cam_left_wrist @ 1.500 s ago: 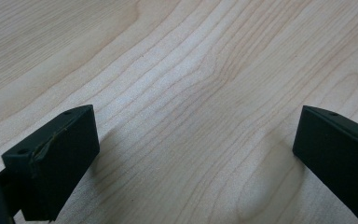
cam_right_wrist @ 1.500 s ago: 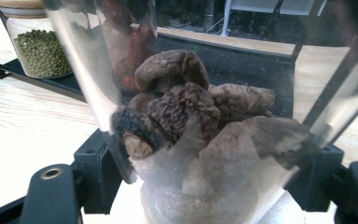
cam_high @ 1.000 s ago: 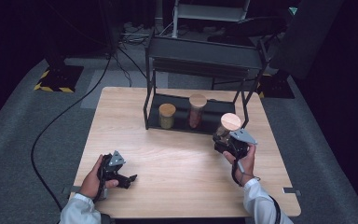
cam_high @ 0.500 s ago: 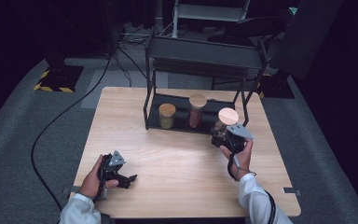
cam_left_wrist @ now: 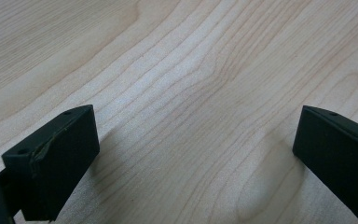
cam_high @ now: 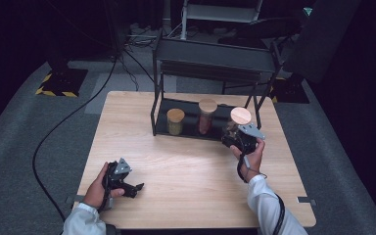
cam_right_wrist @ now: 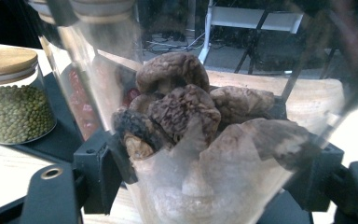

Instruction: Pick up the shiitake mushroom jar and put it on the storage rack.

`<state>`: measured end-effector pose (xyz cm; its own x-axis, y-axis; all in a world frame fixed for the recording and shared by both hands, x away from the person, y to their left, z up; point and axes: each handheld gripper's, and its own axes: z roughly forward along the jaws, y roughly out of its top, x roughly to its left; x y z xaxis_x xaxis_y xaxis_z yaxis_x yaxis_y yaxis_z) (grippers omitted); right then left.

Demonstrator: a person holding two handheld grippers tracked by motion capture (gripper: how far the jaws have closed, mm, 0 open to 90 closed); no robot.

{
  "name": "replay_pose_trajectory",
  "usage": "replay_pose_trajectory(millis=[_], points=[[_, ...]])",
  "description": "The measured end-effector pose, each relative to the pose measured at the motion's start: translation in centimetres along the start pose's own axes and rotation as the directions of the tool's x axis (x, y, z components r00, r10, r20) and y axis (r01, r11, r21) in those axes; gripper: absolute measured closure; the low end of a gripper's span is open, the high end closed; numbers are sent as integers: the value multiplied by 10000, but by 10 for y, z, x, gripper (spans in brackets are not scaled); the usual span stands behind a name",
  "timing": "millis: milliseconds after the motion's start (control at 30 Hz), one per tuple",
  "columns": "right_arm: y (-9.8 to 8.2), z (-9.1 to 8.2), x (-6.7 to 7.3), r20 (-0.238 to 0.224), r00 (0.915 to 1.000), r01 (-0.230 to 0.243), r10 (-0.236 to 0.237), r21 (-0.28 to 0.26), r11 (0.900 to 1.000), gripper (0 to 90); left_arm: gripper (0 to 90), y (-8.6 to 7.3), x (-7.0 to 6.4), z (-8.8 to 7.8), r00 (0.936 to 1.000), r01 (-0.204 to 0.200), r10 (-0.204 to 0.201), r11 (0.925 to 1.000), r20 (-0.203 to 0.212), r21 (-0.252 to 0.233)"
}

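The right gripper (cam_high: pixel 235 133) has its jaws clamped on a glass jar (cam_right_wrist: pixel 200 140) of dried mushrooms (cam_right_wrist: pixel 186 107) with a wooden lid (cam_high: pixel 240 115), holding it at the right end of the black rack (cam_high: pixel 152 110) near the tabletop's (cam_high: pixel 186 166) far edge. On the rack's shelf stand a jar of green beans (cam_high: pixel 175 122) and a jar of red contents (cam_high: pixel 207 116). The left gripper (cam_high: pixel 133 187), jaws wide apart with nothing between them, rests near the tabletop's near left corner.

On the worktop (cam_high: pixel 186 166), upper centre of the frame, a rack (cam_high: pixel 210 73) holds two jars (cam_high: pixel 175 121). A third jar (cam_high: pixel 239 122) sits at their right, apparently inside the rack's edge.
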<state>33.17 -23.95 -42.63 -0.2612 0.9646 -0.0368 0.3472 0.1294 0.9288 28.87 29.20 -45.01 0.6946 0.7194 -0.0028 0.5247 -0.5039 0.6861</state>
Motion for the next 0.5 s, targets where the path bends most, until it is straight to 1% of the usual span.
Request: replay_pose_trajectory(millis=[233, 433, 500], points=[[5, 9, 5, 101, 9999, 112, -113, 47, 9999, 249, 1, 0, 0, 0, 10000, -1, 1, 10000, -1, -2], [11, 17, 6, 184, 9998, -75, 74, 53, 10000, 248, 2, 0, 0, 0, 10000, -9, 9, 10000, 5, -2], [12, 20, 7, 272, 9996, -55, 53, 44, 10000, 248, 2, 0, 0, 0, 10000, -13, 13, 10000, 12, -3]])
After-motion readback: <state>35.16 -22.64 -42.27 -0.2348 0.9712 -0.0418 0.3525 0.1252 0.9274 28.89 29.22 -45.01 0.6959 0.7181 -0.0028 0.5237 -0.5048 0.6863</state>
